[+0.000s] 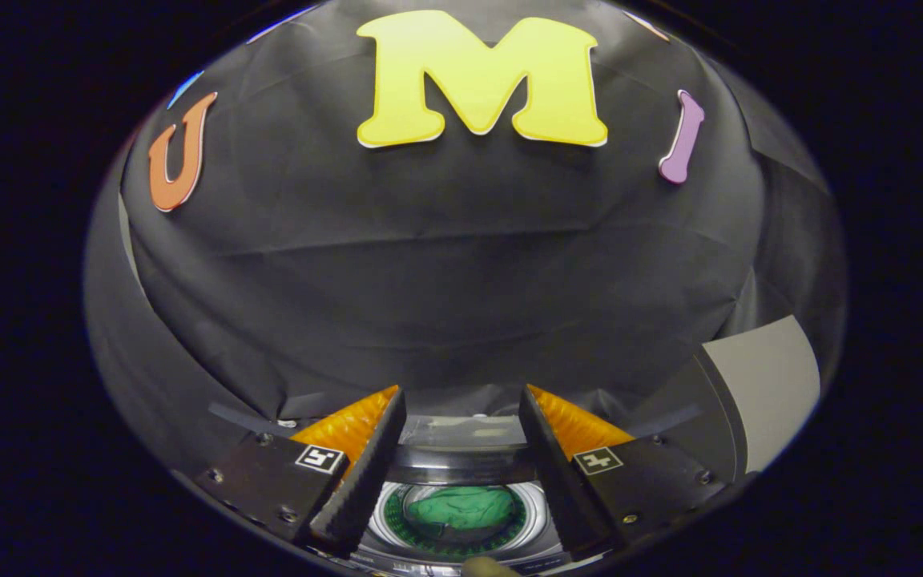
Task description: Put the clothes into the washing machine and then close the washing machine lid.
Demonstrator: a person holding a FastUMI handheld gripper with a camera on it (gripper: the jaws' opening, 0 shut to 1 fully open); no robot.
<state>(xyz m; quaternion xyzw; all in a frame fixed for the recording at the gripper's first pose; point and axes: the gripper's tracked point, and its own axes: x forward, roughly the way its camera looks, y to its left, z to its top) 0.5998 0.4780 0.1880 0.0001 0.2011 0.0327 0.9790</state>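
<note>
At the far left, the black cloth wall [445, 264] of the booth is seen curving round behind the scene, with creases running across it. Further in, the gripper [461, 461] is seen at the bottom of the gripper view, and its left finger [361, 473] is shown angled inward with a ribbed pad along its inner face and a small square marker on its base. The jaws are held well apart, and nothing is gripped or touched by either finger. In the gap between the two fingers, and below them, the washing machine [461, 469] is seen from above, with its round drum opening ringed by a pale rim. The lid is not closed over the opening, since the inside of the drum is plainly visible. Inside the drum a crumpled green garment [461, 509] is seen lying, so the clothes are already held in the machine, between the fingers and beneath them. A small rounded object is glimpsed just below the drum, but what it is cannot be told. To the right of the gap, the right finger [562, 465] is shown mirrored to the left one, also bearing a square marker. Beyond it, a pale grey panel [762, 389] with a dark edge is seen standing against the cloth wall.
</note>
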